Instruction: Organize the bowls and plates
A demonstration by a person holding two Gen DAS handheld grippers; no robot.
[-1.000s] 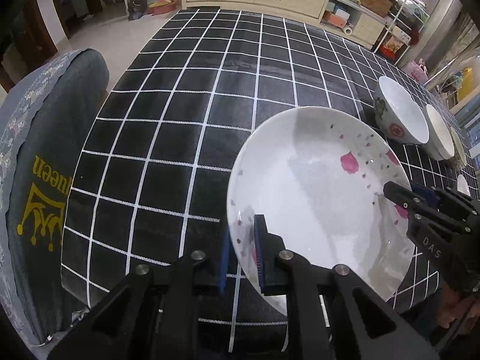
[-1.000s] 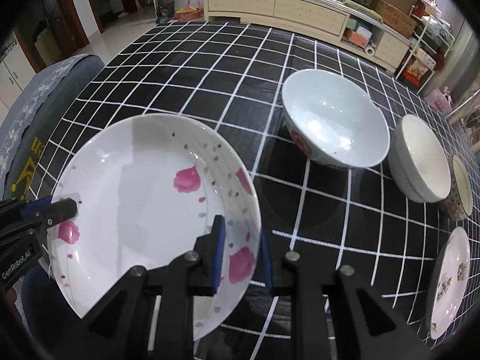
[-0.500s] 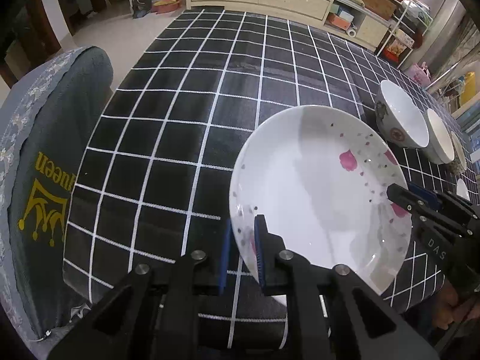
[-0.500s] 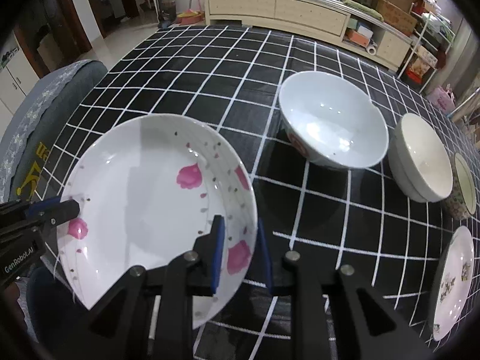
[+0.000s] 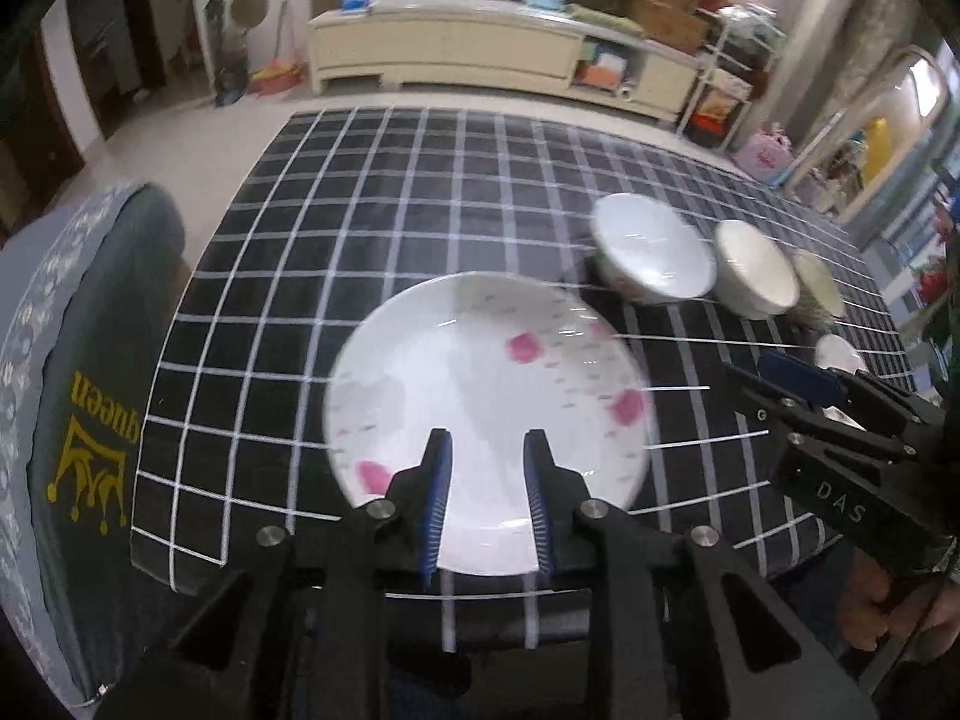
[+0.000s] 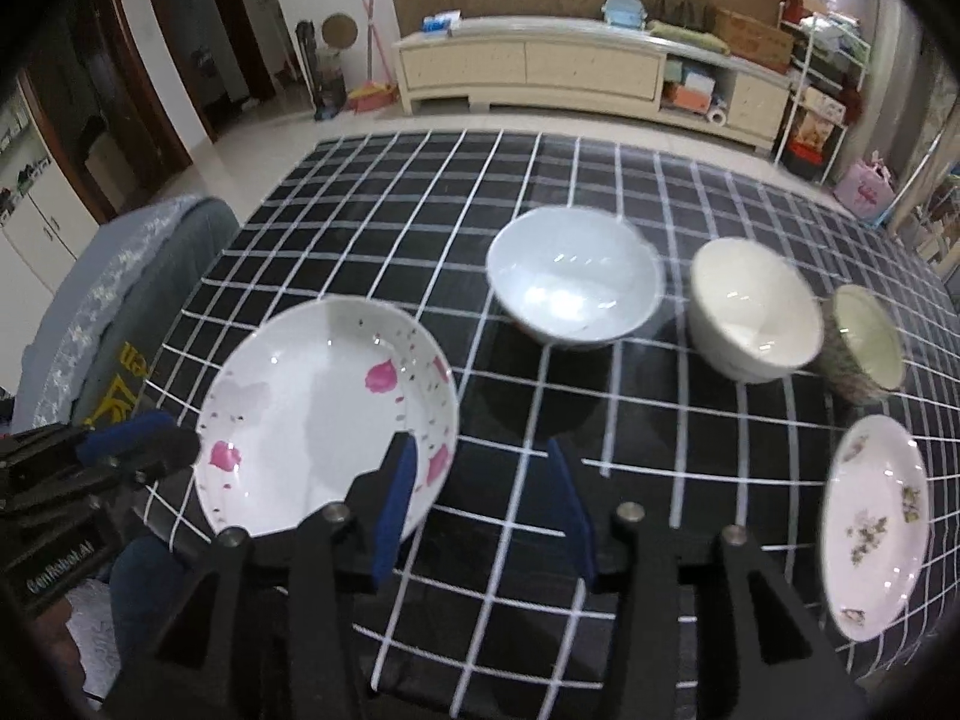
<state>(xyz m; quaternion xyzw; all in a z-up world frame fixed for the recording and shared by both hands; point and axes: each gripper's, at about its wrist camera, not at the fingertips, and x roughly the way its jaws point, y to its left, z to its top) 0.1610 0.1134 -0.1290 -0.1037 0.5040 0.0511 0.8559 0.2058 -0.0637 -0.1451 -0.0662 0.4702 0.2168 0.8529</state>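
Note:
A white plate with pink petals (image 5: 480,396) lies flat on the black checked table near its front left edge; it also shows in the right wrist view (image 6: 312,408). My left gripper (image 5: 487,504) is open above the plate's near rim, holding nothing. My right gripper (image 6: 483,510) is open and empty just right of the plate. A white bowl with a red mark (image 6: 573,282), a cream bowl (image 6: 753,309) and a small patterned cup (image 6: 867,342) stand in a row behind. A small flowered plate (image 6: 876,525) lies at the right.
A grey chair back with yellow "queen" print (image 5: 78,420) stands against the table's left edge. The table's front edge (image 5: 480,594) runs just under both grippers. A long cream cabinet (image 6: 570,72) stands across the room beyond the table.
Both grippers have let go of the petal plate and opened. The plate now lies flat on the table, and both grippers have pulled back and risen.

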